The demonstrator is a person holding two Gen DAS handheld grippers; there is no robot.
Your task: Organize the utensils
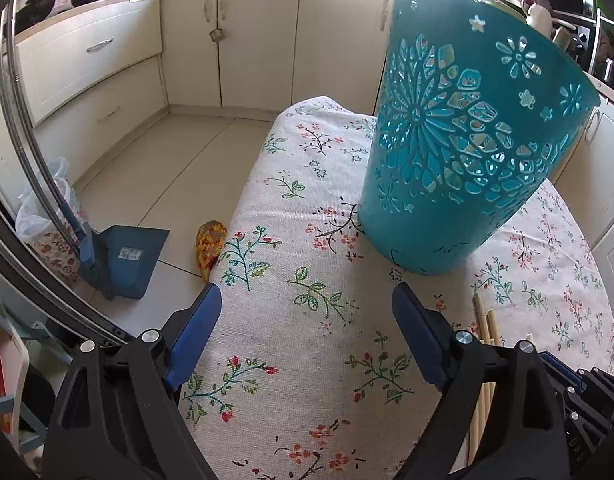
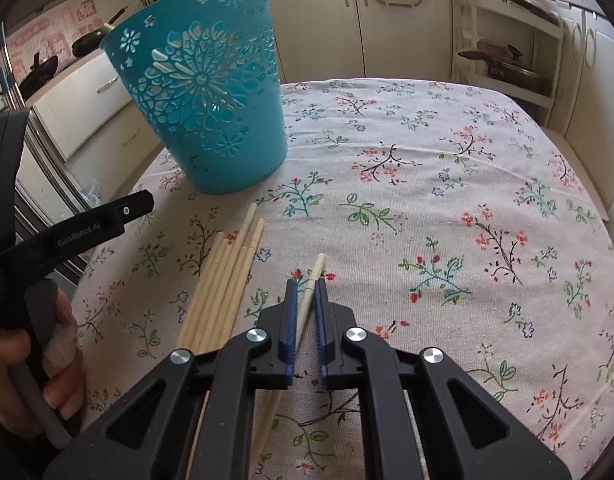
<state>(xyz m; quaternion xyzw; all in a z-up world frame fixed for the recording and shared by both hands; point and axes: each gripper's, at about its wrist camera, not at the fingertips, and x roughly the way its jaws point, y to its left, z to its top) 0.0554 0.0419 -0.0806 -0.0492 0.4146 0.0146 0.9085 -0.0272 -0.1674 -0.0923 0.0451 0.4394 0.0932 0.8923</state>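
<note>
Chopstick (image 2: 311,292) sits clamped between the closed pads of the right gripper (image 2: 305,280) above the floral-clothed worktop (image 2: 427,184), beside a chopstick bundle (image 2: 223,284) near the teal basket (image 2: 211,108), while the left gripper (image 1: 307,300) hangs wide and empty.

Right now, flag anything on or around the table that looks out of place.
A yellow-and-red patterned cloth item lies on the floor beside the table's edge, as if dropped. On the tablecloth, the chopsticks lie loose, not yet in the teal basket.
</note>
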